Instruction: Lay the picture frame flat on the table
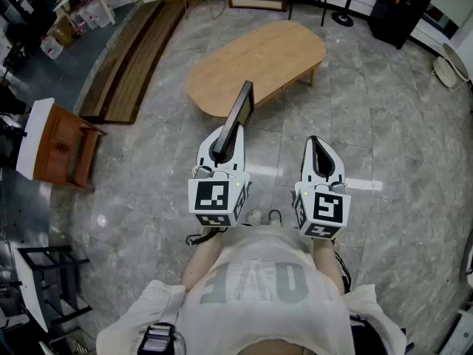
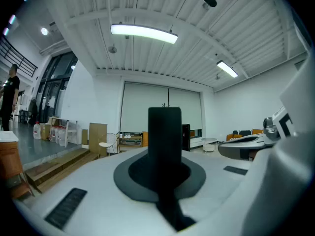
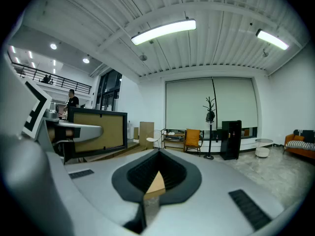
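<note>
My left gripper (image 1: 219,151) is shut on the lower edge of a black picture frame (image 1: 240,111), which stands upright and edge-on above the jaws. In the left gripper view the frame (image 2: 165,136) is a dark vertical bar rising from the closed jaws (image 2: 165,173). The right gripper view shows the frame's tan panel (image 3: 93,132) from the side, off to the left. The oval wooden table (image 1: 259,58) lies just beyond the frame, which hangs over the floor near its front edge. My right gripper (image 1: 318,154) is beside the left one, shut and holding nothing (image 3: 155,178).
Grey stone floor surrounds the table. A wooden side table (image 1: 55,143) and a black rack (image 1: 41,283) stand at the left. A wooden platform (image 1: 133,58) runs along the back left. An orange chair (image 3: 193,137), a coat stand (image 3: 210,117) and a black cabinet (image 3: 230,139) stand far off.
</note>
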A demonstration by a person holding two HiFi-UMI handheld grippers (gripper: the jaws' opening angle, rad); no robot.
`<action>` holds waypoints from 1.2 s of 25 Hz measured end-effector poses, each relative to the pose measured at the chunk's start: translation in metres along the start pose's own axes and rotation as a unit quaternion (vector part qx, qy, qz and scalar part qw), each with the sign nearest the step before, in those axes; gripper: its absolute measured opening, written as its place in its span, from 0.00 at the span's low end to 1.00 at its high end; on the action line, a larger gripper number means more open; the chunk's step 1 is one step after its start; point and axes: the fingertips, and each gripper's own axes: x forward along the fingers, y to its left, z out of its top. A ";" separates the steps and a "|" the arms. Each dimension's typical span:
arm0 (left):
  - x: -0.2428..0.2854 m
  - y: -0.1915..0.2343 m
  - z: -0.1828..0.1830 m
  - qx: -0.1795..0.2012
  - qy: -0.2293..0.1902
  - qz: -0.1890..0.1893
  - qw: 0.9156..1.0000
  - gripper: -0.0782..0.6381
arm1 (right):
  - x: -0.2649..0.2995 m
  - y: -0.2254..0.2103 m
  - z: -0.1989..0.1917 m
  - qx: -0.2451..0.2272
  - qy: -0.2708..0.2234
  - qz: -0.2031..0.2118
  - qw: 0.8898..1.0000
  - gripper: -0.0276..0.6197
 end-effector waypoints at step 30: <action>0.046 -0.041 -0.010 -0.004 -0.001 0.020 1.000 0.14 | -0.007 -0.075 -0.022 0.020 -0.010 0.011 1.000 0.05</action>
